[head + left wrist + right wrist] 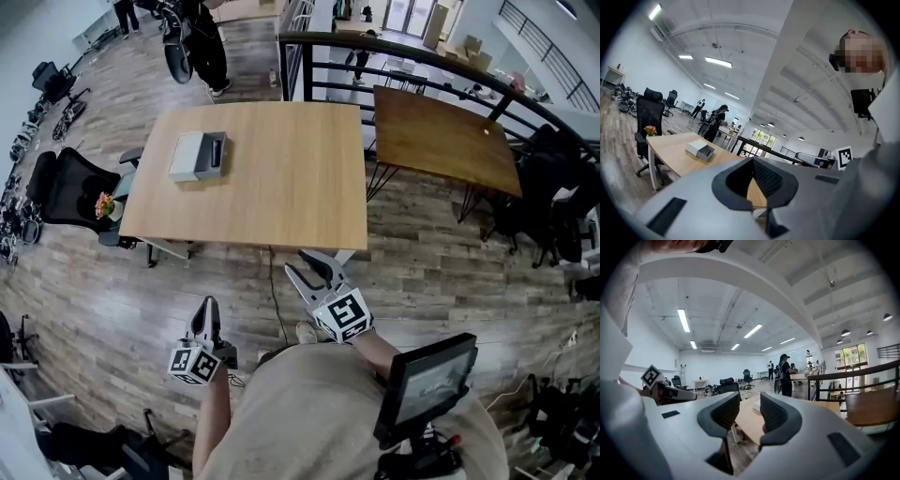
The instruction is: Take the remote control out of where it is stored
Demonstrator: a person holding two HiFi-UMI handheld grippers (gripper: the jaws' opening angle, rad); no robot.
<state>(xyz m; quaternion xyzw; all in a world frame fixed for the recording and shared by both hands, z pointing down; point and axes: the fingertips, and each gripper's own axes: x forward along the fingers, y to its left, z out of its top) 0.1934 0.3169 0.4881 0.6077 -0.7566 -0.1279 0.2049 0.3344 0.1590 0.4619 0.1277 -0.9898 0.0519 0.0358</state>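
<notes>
- On the light wooden table [281, 178], toward its left side, sits a white-and-grey storage box [197, 156]. The remote control cannot be made out and is judged to lie inside this box.
- Step in hand: approach. Both grippers are held low by the operator's body, well apart from the table and the box.
- Left gripper [207, 314]: jaws closed together, nothing between them.
- Right gripper [307, 264]: jaws apart, nothing between them, aimed toward the table.
- Next move, as judged: step up to the table, bring the right gripper over the grey end of the box, and locate the remote before closing. The left gripper may be needed to steady the box.
- Surface: smooth, pale wood grain on white legs.
- Room: an open office with a plank floor [422, 253]. A black office chair [70, 187] stands at the table's left and a darker second table [441, 141] at its right. A black railing [375, 47] runs beyond, and a person [202, 37] stands at the far end.
</notes>
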